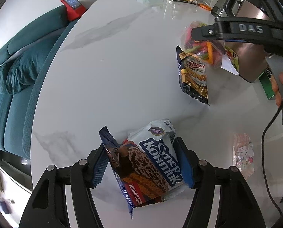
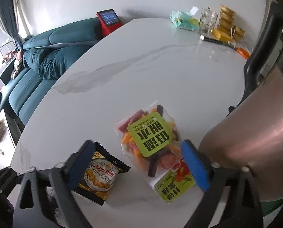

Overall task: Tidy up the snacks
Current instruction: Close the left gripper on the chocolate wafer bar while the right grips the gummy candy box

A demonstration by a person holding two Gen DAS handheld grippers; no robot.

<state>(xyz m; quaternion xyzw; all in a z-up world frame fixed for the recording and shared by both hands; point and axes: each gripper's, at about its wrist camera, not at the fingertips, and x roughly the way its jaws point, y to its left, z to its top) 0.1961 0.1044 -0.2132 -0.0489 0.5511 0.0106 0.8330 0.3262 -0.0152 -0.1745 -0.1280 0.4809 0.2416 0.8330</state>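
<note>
Left wrist view, item one: our left gripper (image 1: 144,163) straddles a chocolate biscuit packet (image 1: 147,165) lying flat near the table (image 1: 113,66) edge. Both pads (image 1: 186,169) appear to touch the wrapper's sides at a middling width; we judge this a grip just taken, packet not yet lifted.

Item two, right wrist view: our right gripper (image 2: 139,163) stands wide over a clear bag of coloured vegetable crisps (image 2: 151,138). The blue pad sits at the bag's right edge; the dark pad lies over a butter cookie packet (image 2: 98,176) just beside the bag. Neither pad visibly presses, so we count nothing as held.

Progress, as we judge it: early. No snack shows as sorted into any row or container; every packet in reach is loose on the marble.

Count of snacks near us: one chocolate biscuit packet, one crisp bag, one butter cookie packet, one small pink cartoon packet (image 1: 244,154) to the right of the left gripper. Four in all, well apart in two pairs.

Other holdings: one copper-toned pot (image 2: 255,136) with black handle beside the right gripper; at the far table end, one teal packet (image 2: 183,21), one glass (image 2: 207,21), a stack of gold tins (image 2: 228,23); one red clock (image 2: 108,20) on the teal sofa (image 2: 46,57).
</note>
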